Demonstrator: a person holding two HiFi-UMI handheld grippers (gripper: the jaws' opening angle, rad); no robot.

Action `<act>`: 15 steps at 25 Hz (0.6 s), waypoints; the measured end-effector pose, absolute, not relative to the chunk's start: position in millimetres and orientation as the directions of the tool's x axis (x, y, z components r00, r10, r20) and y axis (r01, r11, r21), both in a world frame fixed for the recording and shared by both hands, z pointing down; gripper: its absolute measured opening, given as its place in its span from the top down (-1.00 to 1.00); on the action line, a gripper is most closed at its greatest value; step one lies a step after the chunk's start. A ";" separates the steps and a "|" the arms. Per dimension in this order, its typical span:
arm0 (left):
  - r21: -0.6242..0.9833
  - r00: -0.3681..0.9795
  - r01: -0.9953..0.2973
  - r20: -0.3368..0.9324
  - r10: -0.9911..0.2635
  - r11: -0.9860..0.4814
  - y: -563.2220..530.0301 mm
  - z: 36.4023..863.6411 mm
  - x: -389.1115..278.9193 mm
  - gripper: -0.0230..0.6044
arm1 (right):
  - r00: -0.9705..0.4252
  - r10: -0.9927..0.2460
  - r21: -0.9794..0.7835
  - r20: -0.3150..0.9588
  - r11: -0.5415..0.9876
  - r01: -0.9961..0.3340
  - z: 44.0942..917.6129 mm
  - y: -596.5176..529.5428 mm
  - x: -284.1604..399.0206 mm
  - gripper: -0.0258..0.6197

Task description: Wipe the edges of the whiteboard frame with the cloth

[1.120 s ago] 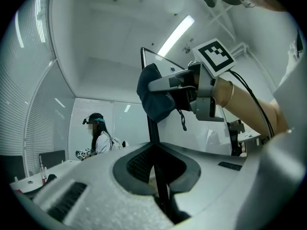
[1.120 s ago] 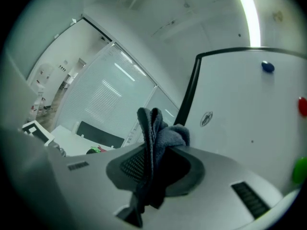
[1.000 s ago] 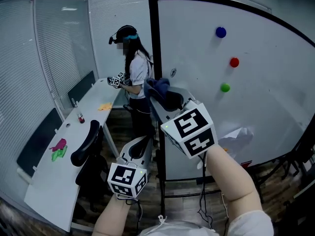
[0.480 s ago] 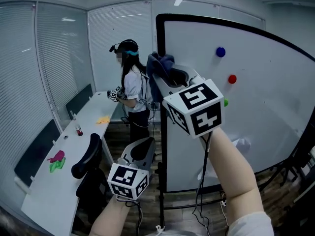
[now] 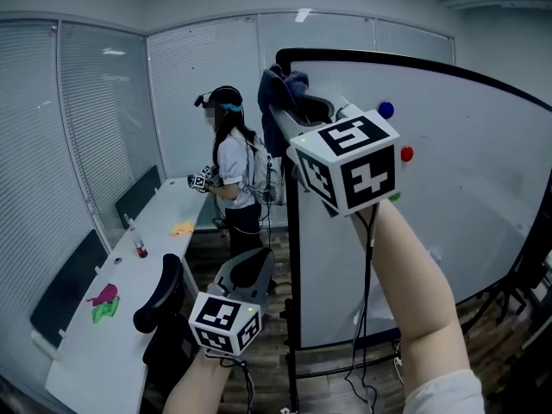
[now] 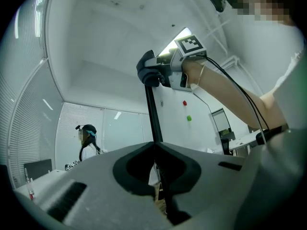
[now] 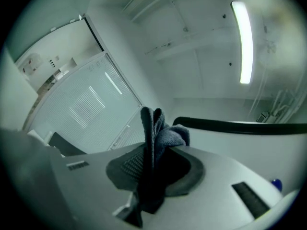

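Observation:
The whiteboard's black frame (image 5: 290, 231) stands upright in front of me. My right gripper (image 5: 289, 110) is raised at the frame's top left corner, shut on a dark blue cloth (image 5: 278, 91) that bunches out past the jaws against the corner. In the right gripper view the cloth (image 7: 154, 133) sticks up between the jaws, with the frame's top edge (image 7: 240, 127) just behind it. My left gripper (image 5: 255, 259) hangs low beside the left post, shut with nothing in it. The left gripper view looks up the post (image 6: 153, 121) to the cloth (image 6: 147, 74).
Another person (image 5: 231, 166) stands at the back left holding grippers. A long white desk (image 5: 82, 352) with a bottle (image 5: 138, 248), small coloured items and a chair (image 5: 159, 290) runs along the left. Blue (image 5: 385, 109) and red (image 5: 406, 154) magnets sit on the board.
My right gripper has risen with the cloth along the frame's left post from mid-height to the top left corner. The left gripper has stayed low.

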State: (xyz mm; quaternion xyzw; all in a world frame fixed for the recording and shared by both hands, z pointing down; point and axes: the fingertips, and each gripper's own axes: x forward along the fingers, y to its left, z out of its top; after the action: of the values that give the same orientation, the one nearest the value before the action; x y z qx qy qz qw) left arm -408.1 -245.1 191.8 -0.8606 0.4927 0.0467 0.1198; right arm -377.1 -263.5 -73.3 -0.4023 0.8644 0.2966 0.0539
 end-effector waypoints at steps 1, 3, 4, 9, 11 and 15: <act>-0.160 0.511 -0.859 -0.202 -0.836 -0.486 -247.3 187.6 -410.5 0.87 | -0.668 -0.661 0.466 -0.342 0.498 -0.731 -79.8 -263.7 -376.9 0.67; -0.154 0.518 -0.855 -0.212 -0.829 -0.495 -252.4 179.0 -412.0 0.87 | -0.659 -0.659 0.468 -0.362 0.484 -0.740 -94.7 -264.4 -376.0 0.67; -0.149 0.524 -0.852 -0.214 -0.825 -0.503 -254.0 176.8 -411.5 0.87 | -0.655 -0.661 0.470 -0.367 0.476 -0.744 -101.1 -264.8 -375.8 0.67; -0.150 0.555 -0.832 -0.217 -0.803 -0.535 -257.9 171.5 -405.2 0.87 | -0.629 -0.678 0.471 -0.380 0.444 -0.762 -118.8 -263.1 -375.9 0.67; -0.155 0.574 -0.819 -0.225 -0.787 -0.553 -259.1 166.1 -397.4 0.87 | -0.612 -0.678 0.467 -0.407 0.422 -0.777 -126.1 -260.3 -369.2 0.67; -0.197 0.579 -0.815 -0.276 -0.767 -0.545 -241.1 152.4 -387.1 0.87 | -0.569 -0.683 0.442 -0.458 0.380 -0.812 -137.8 -261.2 -349.3 0.67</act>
State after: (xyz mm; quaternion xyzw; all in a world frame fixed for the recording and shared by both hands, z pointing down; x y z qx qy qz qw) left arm -387.1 -241.1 152.4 -0.8754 0.4518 0.0785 0.1531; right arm -349.3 -261.2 -137.8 -0.4532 0.8247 0.3232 0.1001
